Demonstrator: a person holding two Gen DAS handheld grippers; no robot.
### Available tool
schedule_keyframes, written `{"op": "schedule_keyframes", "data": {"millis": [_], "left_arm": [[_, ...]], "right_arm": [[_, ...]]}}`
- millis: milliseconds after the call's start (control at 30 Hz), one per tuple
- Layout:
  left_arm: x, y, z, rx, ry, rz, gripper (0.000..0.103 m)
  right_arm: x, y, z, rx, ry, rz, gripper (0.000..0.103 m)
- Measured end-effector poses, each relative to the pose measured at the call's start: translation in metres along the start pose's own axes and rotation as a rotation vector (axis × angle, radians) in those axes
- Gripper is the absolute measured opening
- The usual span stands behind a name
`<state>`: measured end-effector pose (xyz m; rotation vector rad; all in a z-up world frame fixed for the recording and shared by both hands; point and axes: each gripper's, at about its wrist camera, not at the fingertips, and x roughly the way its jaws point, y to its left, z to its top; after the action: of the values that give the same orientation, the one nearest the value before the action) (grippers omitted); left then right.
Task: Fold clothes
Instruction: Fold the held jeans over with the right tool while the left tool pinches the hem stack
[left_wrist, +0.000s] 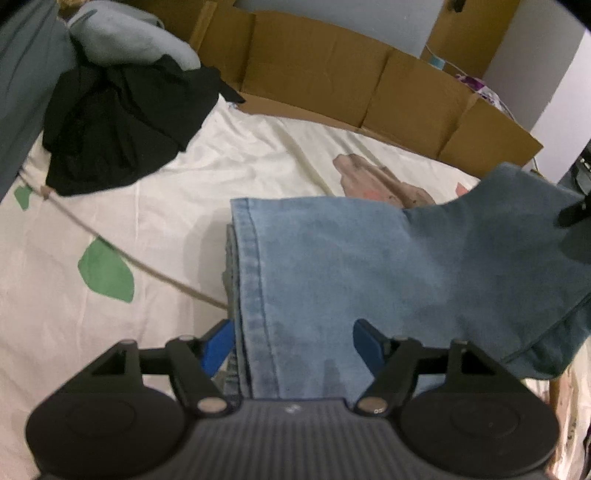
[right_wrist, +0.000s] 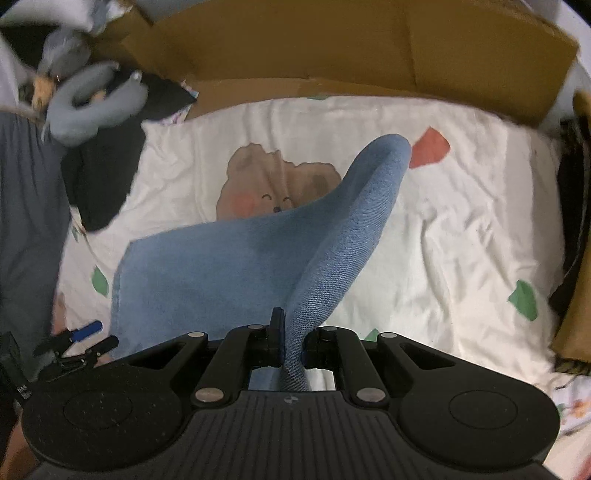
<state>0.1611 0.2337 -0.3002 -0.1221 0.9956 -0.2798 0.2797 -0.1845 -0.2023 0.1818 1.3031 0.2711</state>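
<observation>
The jeans (left_wrist: 332, 266) are partly folded on the bed (left_wrist: 147, 206). The right tongs (right_wrist: 293, 343) pinch one end up; the left tongs (left_wrist: 291, 343) are released. More folding remains.

Left wrist view sits just behind the left gripper (left_wrist: 291, 345), angled steeply down, close over the jeans (left_wrist: 332, 266) on the printed bedsheet (left_wrist: 129, 192), cardboard boxes (left_wrist: 314, 77) behind. Right wrist view sits behind the right gripper (right_wrist: 293, 341), higher, also tilted down. Both views share jeans, sheet, boxes and the black garment (left_wrist: 118, 122); the left gripper shows at the right view's lower left.
</observation>
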Motion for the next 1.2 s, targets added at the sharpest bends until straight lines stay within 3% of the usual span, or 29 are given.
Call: {"op": "schedule_keyframes", "data": {"millis": [200,333,500,767,1200], "left_arm": [[0.002,0.014,-0.015,-0.076,-0.005,-0.046,0.072],[0.006,0.022,-0.020,-0.115,-0.001,-0.060,0.065],[0.009,0.028,-0.022,-0.155,-0.005,-0.085,0.058],[0.013,0.038,-0.029,-0.209,-0.005,-0.094,0.038],[0.017,0.042,-0.037,-0.259,-0.012,-0.117,0.037]], "right_arm": [[-0.009,0.060,0.006,-0.103,-0.007,-0.073,0.006],[-0.013,0.096,0.001,-0.157,-0.025,-0.083,0.006],[-0.016,0.127,-0.008,-0.177,-0.046,-0.068,0.006],[-0.013,0.161,-0.014,-0.189,-0.045,-0.023,0.006],[0.043,0.229,-0.024,-0.261,0.028,0.053,0.006]]}}
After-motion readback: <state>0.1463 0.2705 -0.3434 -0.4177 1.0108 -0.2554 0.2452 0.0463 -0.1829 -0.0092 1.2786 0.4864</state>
